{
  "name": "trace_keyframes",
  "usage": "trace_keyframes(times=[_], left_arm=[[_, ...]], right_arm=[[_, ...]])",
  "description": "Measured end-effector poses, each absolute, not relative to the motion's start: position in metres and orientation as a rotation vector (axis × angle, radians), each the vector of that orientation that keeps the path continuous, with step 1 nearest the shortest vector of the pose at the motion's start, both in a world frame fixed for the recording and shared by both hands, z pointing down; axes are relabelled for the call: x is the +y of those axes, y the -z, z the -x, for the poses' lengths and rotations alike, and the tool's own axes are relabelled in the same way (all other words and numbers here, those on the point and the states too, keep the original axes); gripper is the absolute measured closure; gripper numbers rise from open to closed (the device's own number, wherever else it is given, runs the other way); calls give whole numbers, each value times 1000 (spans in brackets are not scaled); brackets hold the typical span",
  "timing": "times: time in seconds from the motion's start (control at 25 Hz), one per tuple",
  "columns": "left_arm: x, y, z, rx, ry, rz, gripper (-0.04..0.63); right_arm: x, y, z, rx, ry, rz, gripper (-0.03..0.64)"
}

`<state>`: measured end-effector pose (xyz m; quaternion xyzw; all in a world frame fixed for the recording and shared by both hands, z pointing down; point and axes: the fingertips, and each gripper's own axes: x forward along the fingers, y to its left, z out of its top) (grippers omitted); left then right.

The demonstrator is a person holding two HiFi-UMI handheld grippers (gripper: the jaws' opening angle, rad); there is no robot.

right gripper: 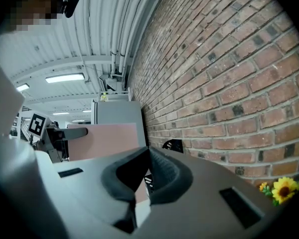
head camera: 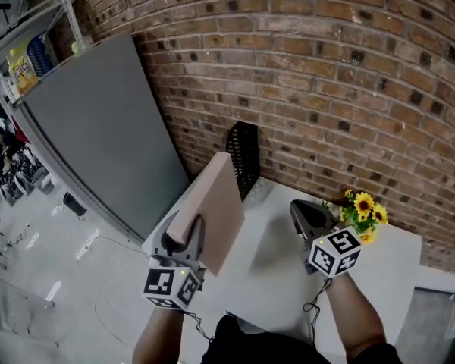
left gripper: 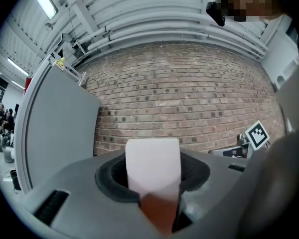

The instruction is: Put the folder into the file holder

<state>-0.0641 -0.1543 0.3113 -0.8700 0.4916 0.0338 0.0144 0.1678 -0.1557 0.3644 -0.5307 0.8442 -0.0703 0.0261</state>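
Note:
A pale pink folder [head camera: 220,203] stands on edge above the white table [head camera: 273,279], and my left gripper [head camera: 183,237] is shut on its near lower corner. In the left gripper view the folder [left gripper: 153,166] rises straight up between the pads. The black mesh file holder [head camera: 245,154] stands against the brick wall, just beyond the folder's far end. My right gripper [head camera: 303,217] hovers to the right of the folder, shut with nothing in it. In the right gripper view the jaws [right gripper: 147,168] meet, with the folder [right gripper: 104,141] and the file holder [right gripper: 173,145] beyond them.
A bunch of sunflowers [head camera: 362,211] sits at the table's back right by the brick wall. A tall grey panel [head camera: 98,127] stands left of the table. The table's left edge drops to the floor below my left gripper.

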Motion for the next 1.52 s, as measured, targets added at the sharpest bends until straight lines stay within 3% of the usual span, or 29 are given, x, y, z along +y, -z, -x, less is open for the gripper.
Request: trace_keyframes(times=[0.8, 1.52], left_arm=[[-303, -274, 82, 1319, -214, 2813, 430], [-391, -277, 52, 1199, -314, 2839, 431]], right_arm=[[-239, -370, -141, 2457, 264, 1873, 614], [-263, -380, -144, 2306, 281, 2063, 614]])
